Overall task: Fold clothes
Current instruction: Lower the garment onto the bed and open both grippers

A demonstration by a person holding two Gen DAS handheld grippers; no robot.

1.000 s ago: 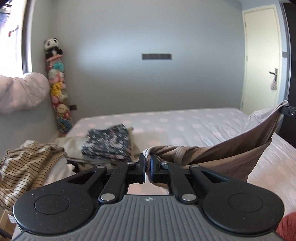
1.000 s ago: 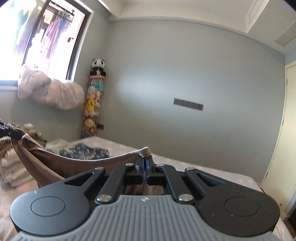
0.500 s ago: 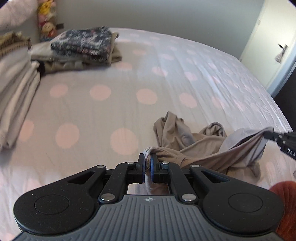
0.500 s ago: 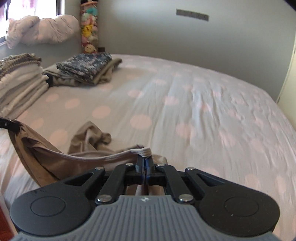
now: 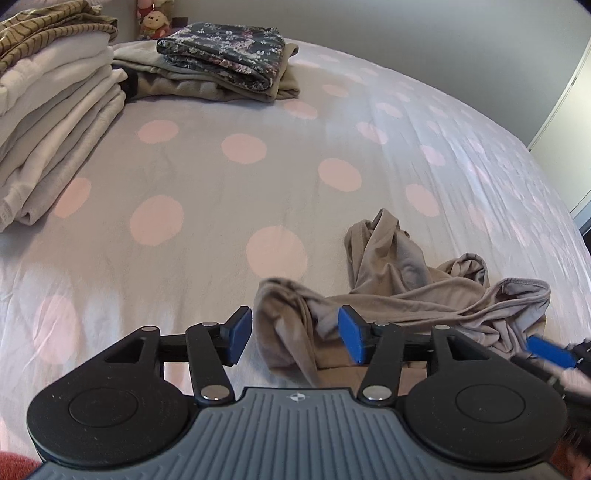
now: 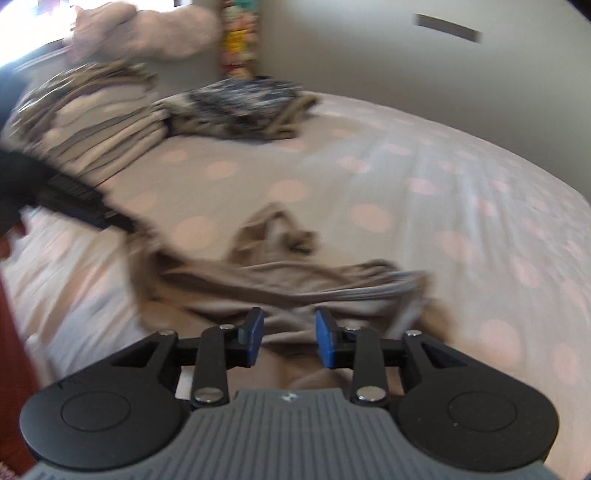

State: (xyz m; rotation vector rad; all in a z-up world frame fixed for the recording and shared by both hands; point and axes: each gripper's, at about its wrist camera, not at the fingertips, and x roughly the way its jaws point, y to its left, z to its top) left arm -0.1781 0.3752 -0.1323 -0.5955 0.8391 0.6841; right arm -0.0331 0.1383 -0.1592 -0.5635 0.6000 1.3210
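Left wrist view: both tongs, left point(image 5: 295, 338) and right point(image 6: 288, 339), are opening, dropping the taupe garment point(image 5: 402, 291) crumpled onto the spotted bed point(image 5: 258, 147); folding hasn't started.

— What is seen of the room?

— A bed point(image 5: 258, 122) is covered by a pale grey sheet with pink dots. A grey wall point(image 6: 369, 55) is seen behind it, with a dark narrow plate point(image 6: 447, 27) mounted on it.

— And the light?

— Bright daylight is let in by a window point(image 6: 33, 29) at the upper left.
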